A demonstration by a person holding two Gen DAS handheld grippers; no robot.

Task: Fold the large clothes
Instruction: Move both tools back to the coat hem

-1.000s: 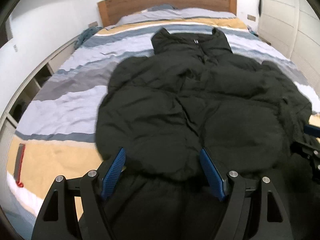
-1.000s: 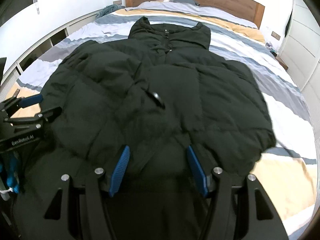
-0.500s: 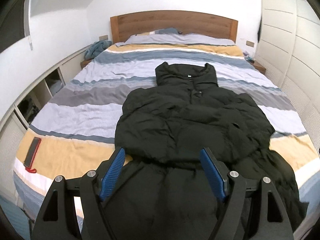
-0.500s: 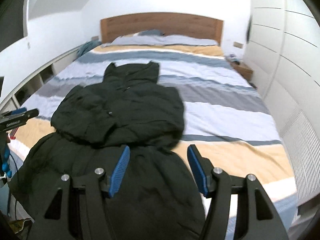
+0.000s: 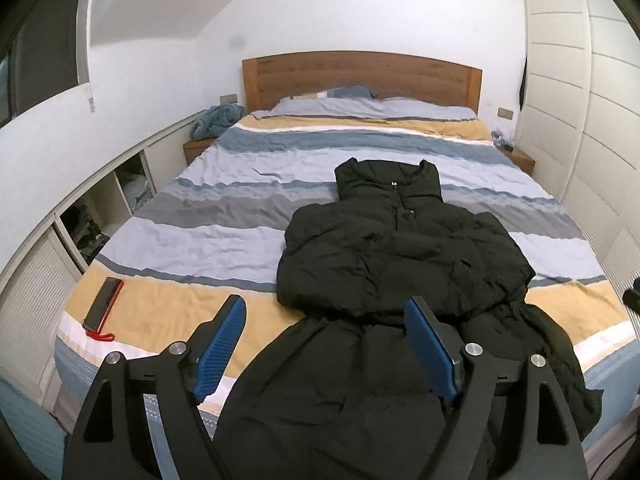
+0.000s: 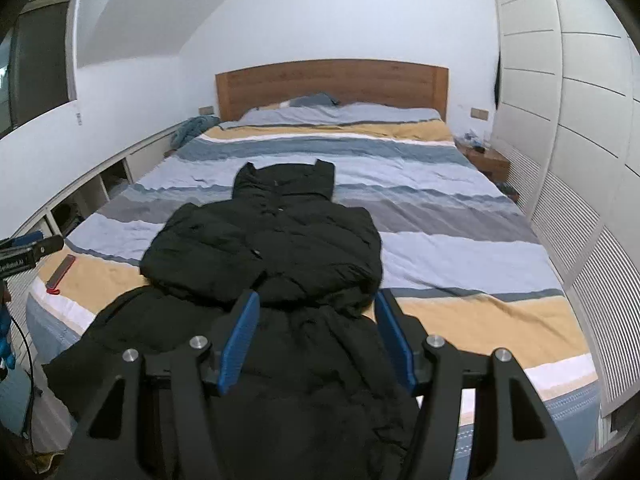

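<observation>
room: we are looking at a white-walled bedroom, wooden headboard (image 5: 360, 76) at the far end, panelled wardrobe doors (image 6: 580, 140) along the right side, open cubby shelving (image 5: 100, 216) along the left.
surface: bed (image 5: 248, 216) is wearing a striped cover in blue, grey, white and tan; pillows are lying against the headboard.
jacket: we are seeing the black puffer jacket (image 5: 400, 248) lying on the near half of the bed, collar pointing to the headboard, sleeves folded in over the chest, hem hanging over the foot edge.
left gripper: left gripper (image 5: 332, 344) is hanging above the hem with jaws spread wide; they have just been opening further, and nothing is sitting between the blue pads.
right gripper: right gripper (image 6: 316, 332) is hanging over the lower jacket, jaws spread and gripping nothing.
left view only: we are getting a clear look at the dark phone in a red case (image 5: 103, 305) with its red strap, lying on the tan stripe near the left bed edge, well apart from the jacket; the right gripper is barely showing at the right frame edge.
right view only: we are seeing the wooden nightstand (image 6: 484, 160) with small clutter on the right, louvred lower panels, and the left gripper's tips poking in at the left edge.
both views: bluish crumpled cloth (image 5: 216, 120) is sitting on the ledge left of the headboard.
</observation>
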